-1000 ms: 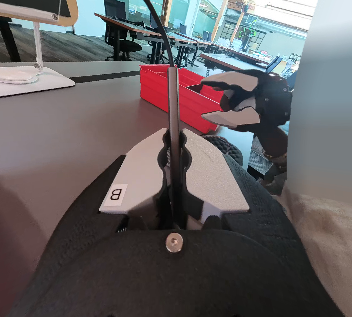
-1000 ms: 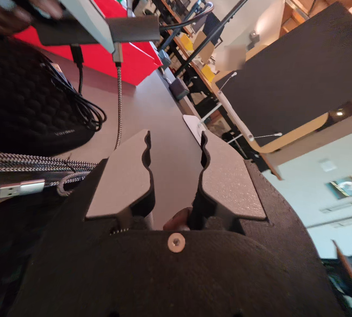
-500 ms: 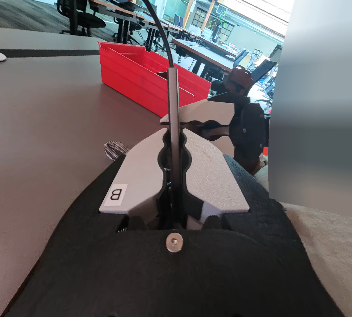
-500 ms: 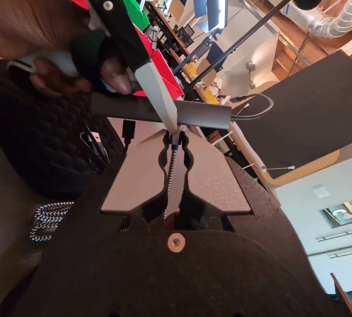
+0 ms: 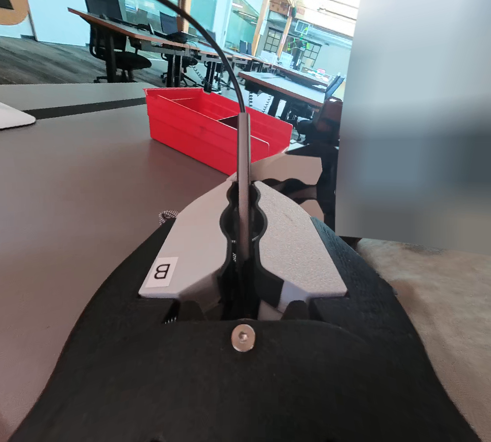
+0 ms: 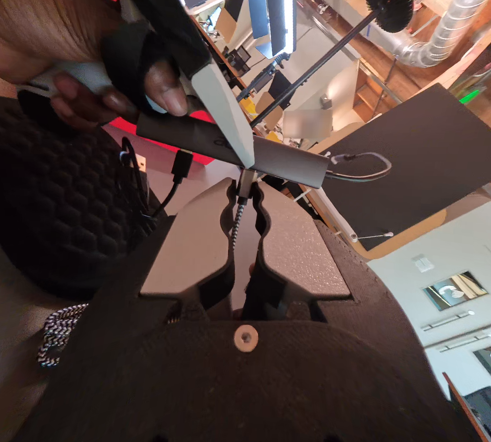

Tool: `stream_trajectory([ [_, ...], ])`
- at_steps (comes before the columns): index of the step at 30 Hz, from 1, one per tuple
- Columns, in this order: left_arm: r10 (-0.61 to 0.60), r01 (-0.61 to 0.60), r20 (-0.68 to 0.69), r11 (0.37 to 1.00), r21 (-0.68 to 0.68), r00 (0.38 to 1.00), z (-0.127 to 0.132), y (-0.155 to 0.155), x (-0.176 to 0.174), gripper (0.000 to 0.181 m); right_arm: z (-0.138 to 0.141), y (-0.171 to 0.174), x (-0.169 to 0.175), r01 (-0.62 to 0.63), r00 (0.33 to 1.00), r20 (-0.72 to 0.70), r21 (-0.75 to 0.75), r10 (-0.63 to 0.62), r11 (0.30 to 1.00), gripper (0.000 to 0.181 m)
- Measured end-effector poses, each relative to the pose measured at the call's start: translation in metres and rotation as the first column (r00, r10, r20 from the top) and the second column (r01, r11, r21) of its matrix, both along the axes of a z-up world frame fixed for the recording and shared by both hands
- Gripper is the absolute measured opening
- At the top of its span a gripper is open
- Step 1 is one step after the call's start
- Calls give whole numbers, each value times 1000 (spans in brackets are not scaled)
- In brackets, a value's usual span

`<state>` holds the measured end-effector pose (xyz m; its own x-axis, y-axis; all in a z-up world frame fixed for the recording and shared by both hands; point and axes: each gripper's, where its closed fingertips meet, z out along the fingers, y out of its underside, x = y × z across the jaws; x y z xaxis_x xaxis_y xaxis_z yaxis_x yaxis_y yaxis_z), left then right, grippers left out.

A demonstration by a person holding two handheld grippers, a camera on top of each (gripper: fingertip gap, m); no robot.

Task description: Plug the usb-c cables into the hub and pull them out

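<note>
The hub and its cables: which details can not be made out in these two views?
- Left wrist view: the hub shows edge-on in the left gripper, so its ports are hidden.
- Right wrist view: the left gripper's finger covers the spot where the braided cable's plug meets the hub, so its depth is unclear.
- Right wrist view: the black cable runs behind the black pouch; its far end is hidden.

Bright daylight, overexposed windows, wide-angle edge distortion

The braided cable [image 6: 237,222] is hidden below the fingers at 6 o'clock; the hub [image 5: 244,190] is seen edge-on only.
</note>
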<state>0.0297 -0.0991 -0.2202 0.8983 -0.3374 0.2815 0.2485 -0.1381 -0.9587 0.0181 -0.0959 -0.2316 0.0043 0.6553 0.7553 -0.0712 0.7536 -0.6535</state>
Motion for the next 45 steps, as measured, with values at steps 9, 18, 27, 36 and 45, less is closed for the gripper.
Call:
stream_trajectory([
  [9,-29,30,124,1000,-2,992,-14,5,-7,4,-18,3,-1,56,998,-1,-120,-57,991,11],
  [18,-20,21,134,1000,-7,991,-9,-3,-9,6,-11,6,1,-19,1000,23,30,18,999,4],
  [27,-39,50,169,997,-64,985,-21,2,-3,7,-23,10,11,-124,977,165,-61,132,990,3],
  [36,18,-14,48,996,-86,999,-22,8,0,7,-15,2,-1,-25,986,162,-86,39,996,11],
  [45,-8,7,56,1000,12,998,-3,1,5,5,2,-1,5,20,999,-34,-2,-20,1000,11],
])
